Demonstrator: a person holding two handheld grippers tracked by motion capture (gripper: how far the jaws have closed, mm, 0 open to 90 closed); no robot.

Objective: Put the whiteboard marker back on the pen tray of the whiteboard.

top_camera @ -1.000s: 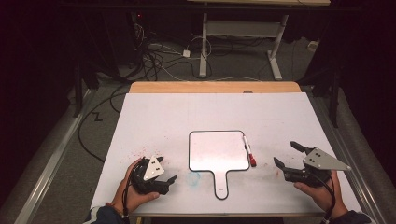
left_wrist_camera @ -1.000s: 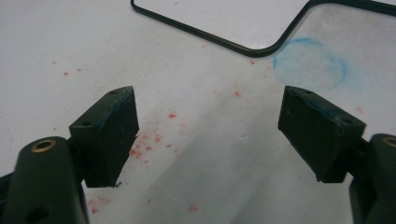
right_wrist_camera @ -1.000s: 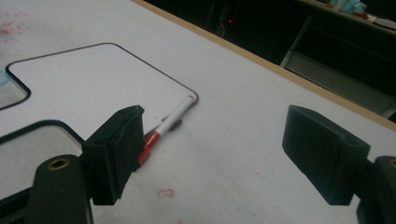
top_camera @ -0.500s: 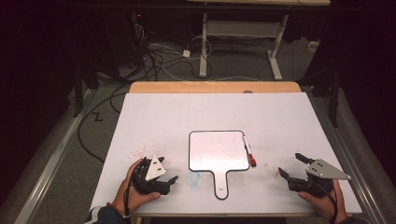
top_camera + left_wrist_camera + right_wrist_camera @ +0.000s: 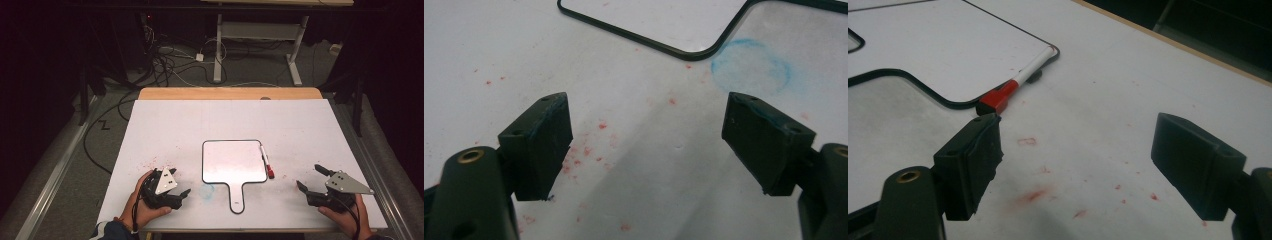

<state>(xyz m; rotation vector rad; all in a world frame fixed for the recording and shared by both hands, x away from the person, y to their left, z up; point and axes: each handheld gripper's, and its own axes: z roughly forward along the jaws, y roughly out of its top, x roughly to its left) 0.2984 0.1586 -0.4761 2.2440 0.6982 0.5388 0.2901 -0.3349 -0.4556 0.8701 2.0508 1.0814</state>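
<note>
A small white paddle-shaped whiteboard with a black rim lies flat near the table's front middle, handle toward me. A white marker with a red cap rests along its right edge, also seen as the marker beyond my right jaws. My left gripper rests low at the front left, open and empty, with the whiteboard's corner just ahead. My right gripper sits at the front right, open with nothing between its fingers, pointing toward the marker.
The white table top has red marker smudges and a faint blue ring near the board's handle. A wooden edge runs along the far side. Cables and desk legs lie on the floor beyond.
My right gripper has drawn back toward the front edge and slightly right. The left gripper, whiteboard and marker have not moved.
</note>
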